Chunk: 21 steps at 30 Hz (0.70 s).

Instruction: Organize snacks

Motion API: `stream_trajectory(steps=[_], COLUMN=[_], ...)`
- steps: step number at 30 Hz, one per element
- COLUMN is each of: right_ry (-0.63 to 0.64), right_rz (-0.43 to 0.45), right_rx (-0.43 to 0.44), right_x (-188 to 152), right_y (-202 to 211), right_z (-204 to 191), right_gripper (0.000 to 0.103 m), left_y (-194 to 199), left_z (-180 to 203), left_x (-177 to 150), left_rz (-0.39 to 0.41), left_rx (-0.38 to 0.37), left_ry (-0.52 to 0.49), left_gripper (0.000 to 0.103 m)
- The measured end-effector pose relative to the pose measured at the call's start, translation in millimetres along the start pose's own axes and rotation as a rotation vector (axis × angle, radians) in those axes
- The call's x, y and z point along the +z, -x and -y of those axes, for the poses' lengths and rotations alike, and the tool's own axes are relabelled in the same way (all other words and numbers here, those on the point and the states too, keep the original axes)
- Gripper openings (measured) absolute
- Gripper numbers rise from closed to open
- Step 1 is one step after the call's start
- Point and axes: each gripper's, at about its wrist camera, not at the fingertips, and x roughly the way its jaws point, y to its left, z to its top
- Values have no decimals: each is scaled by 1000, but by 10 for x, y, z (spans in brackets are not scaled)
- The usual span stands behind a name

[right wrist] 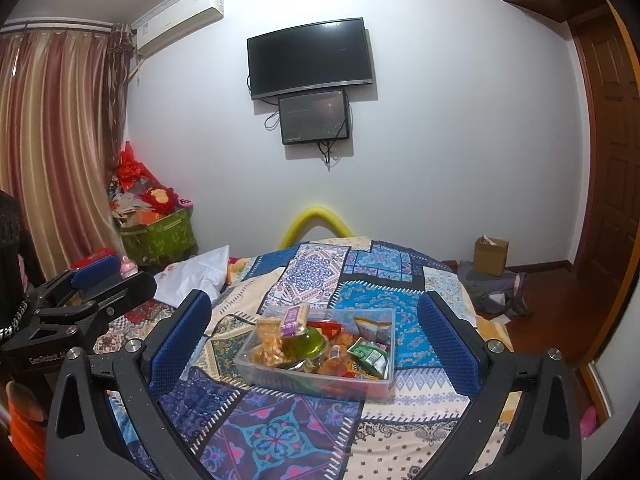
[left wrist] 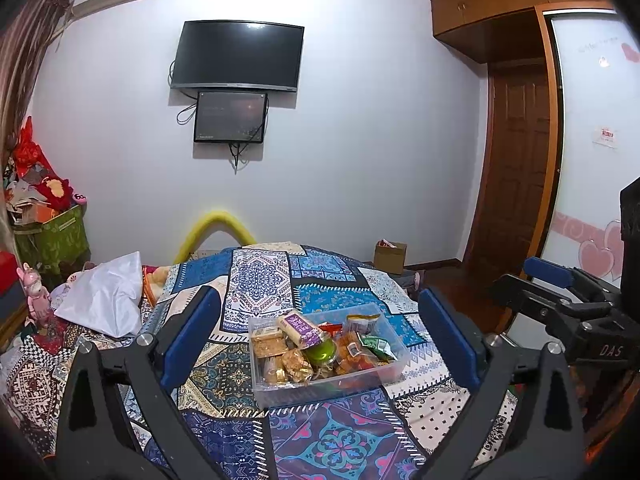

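Nearest to us in the left wrist view are the black arms and blue pads of the left gripper (left wrist: 320, 338), its jaws spread wide and holding nothing; between them, farther off, sits the clear plastic bin (left wrist: 280, 392) on the patchwork bedspread (left wrist: 260, 280); the bin is well apart from both pads. In the right wrist view we see the right gripper (right wrist: 314, 338) in the same way, jaws wide apart and empty, with the bin (right wrist: 276, 376) framed between its fingers.

Inside the bin we make out a purple-labelled packet (left wrist: 301, 329) lying on top toward the back, a green round item (left wrist: 320, 352) just beneath it, golden-wrapped snacks (left wrist: 280, 364) on the left side, orange-red packets (left wrist: 354, 354) toward the middle, and a green sachet (left wrist: 376, 346) on the right; what the green round item is we cannot quite tell, perhaps a jelly cup.

Each view catches the other tool at its edge: the right gripper (left wrist: 560, 288) at the far right of the left view, and the left gripper (right wrist: 92, 284) at the far left of the right view; both hang beside the bed, away from the bin.

Behind the bed a white pillow (left wrist: 104, 300) lies to the left; a television (left wrist: 238, 56) hangs on the wall with a smaller screen (left wrist: 231, 117) under it.
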Motion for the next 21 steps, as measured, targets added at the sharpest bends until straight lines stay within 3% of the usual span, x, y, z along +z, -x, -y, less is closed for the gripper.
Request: stream_trajectory(steps=[21], right_ry=[2], right_rz=[5], right_rx=[1], right_x=[-4], right_y=[76], right_z=[-20], right_gripper=[103], left_y=[-19], left_z=[-10], left_x=[-21], left_rz=[-10], left_rx=[-2], left_ry=[12], left_gripper=[100])
